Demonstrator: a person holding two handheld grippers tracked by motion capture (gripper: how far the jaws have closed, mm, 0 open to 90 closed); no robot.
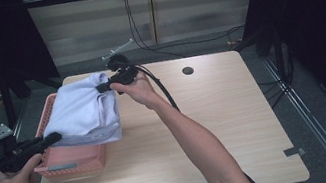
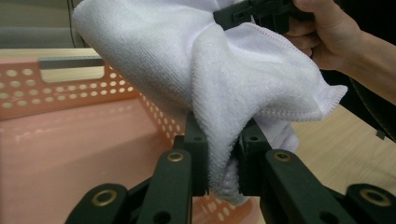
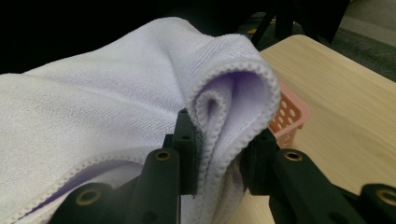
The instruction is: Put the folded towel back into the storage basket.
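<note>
A pale lavender-white towel (image 1: 80,108) hangs stretched over a pink perforated basket (image 1: 70,166) at the table's left side. My left gripper (image 1: 55,137) holds the towel's near left corner, above the basket's front wall. In the left gripper view its jaws (image 2: 222,128) are shut on a bunched fold of the towel (image 2: 163,51), with the basket (image 2: 70,140) below. My right gripper (image 1: 101,88) grips the far right corner. In the right gripper view its jaws (image 3: 222,130) pinch the folded, hemmed edge of the towel (image 3: 93,102).
The wooden table (image 1: 218,127) stretches bare to the right of the basket, with a round cable hole (image 1: 188,71) near its far edge. A cable (image 1: 163,89) trails from the right gripper along the forearm. Dark curtains stand on both sides.
</note>
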